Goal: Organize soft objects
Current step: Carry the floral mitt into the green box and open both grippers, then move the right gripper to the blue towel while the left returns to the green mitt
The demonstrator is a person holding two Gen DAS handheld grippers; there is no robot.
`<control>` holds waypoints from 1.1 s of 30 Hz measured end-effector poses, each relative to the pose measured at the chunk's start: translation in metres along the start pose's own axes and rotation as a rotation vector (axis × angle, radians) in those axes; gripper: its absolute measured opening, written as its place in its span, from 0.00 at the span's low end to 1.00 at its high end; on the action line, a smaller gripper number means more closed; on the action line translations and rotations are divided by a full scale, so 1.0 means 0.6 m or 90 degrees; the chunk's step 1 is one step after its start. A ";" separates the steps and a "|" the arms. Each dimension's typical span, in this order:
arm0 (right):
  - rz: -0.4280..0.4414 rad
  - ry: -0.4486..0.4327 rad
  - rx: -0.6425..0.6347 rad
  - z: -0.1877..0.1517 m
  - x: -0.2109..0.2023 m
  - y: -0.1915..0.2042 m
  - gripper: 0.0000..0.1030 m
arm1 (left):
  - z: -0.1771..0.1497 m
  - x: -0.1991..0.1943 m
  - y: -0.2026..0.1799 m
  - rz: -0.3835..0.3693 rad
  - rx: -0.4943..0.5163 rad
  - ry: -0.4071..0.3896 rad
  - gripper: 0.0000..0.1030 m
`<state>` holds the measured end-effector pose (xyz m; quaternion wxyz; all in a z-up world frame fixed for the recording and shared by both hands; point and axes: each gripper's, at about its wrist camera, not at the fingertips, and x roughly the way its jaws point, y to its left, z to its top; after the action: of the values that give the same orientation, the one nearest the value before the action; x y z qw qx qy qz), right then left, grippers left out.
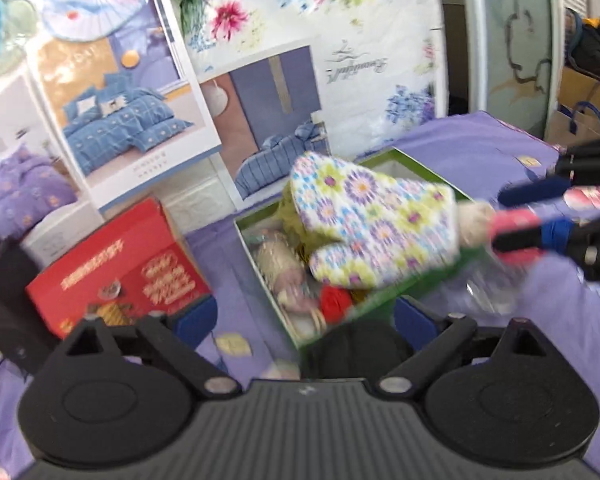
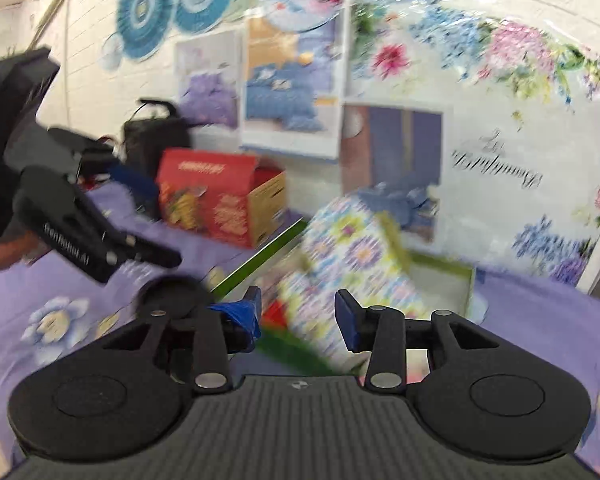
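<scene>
A floral oven mitt (image 1: 374, 226) hangs over the open green box (image 1: 380, 298), with its cuff at my right gripper (image 1: 512, 216), which enters from the right. In the right wrist view the mitt (image 2: 352, 264) is blurred and lies just past the open right gripper (image 2: 298, 314), over the green box (image 2: 260, 258). I cannot tell if the fingers still touch it. The box holds several soft things, among them a pale roll (image 1: 278, 266) and a red piece (image 1: 336, 302). My left gripper (image 1: 304, 320) is open and empty at the box's near edge.
A red carton (image 1: 120, 276) stands left of the green box on the purple bedspread (image 1: 480, 152). A black bag (image 2: 156, 136) sits behind the carton. Bedding posters (image 1: 128, 108) and a floral package (image 1: 340, 40) line the wall behind.
</scene>
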<state>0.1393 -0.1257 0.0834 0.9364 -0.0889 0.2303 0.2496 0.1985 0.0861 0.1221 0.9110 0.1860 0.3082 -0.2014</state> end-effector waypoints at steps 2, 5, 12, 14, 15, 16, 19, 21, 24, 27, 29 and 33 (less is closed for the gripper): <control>0.024 0.022 0.004 -0.043 -0.013 0.039 0.24 | -0.040 -0.031 -0.012 -0.002 -0.001 -0.002 0.92; 0.046 0.046 0.024 -0.106 -0.026 0.094 0.25 | -0.101 -0.061 -0.025 -0.001 -0.018 0.021 0.92; 0.178 0.025 0.041 -0.165 -0.057 0.238 0.26 | -0.233 -0.103 -0.015 0.049 -0.095 0.090 0.92; 0.256 0.035 0.035 -0.162 -0.041 0.277 0.27 | -0.253 -0.122 0.001 0.067 -0.128 0.091 0.92; 0.280 0.040 0.041 -0.161 -0.026 0.295 0.27 | -0.260 -0.132 0.010 0.076 -0.145 0.091 0.92; 0.300 0.052 0.045 -0.161 -0.006 0.310 0.27 | -0.265 -0.141 0.019 0.084 -0.159 0.089 0.92; 0.314 0.090 0.070 -0.167 0.067 0.351 0.28 | -0.277 -0.162 0.040 0.109 -0.189 0.087 0.92; 0.288 0.128 0.071 -0.175 0.101 0.359 0.28 | -0.279 -0.171 0.048 0.110 -0.199 0.086 0.92; 0.224 0.157 0.049 -0.186 0.090 0.335 0.27 | -0.282 -0.171 0.045 0.092 -0.195 0.085 0.92; 0.149 0.174 0.039 -0.198 0.046 0.282 0.27 | -0.276 -0.148 0.028 0.065 -0.182 0.092 0.92; 0.106 0.194 0.048 -0.207 0.016 0.243 0.28 | -0.269 -0.127 0.011 0.040 -0.170 0.096 0.92; -0.051 0.210 0.063 -0.239 -0.038 0.149 0.29 | -0.248 -0.092 -0.032 0.011 -0.134 0.095 0.92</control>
<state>0.0207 -0.0991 -0.0362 0.8982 -0.0916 0.3891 0.1826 0.0766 0.1529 0.0427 0.9018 0.1066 0.3926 -0.1457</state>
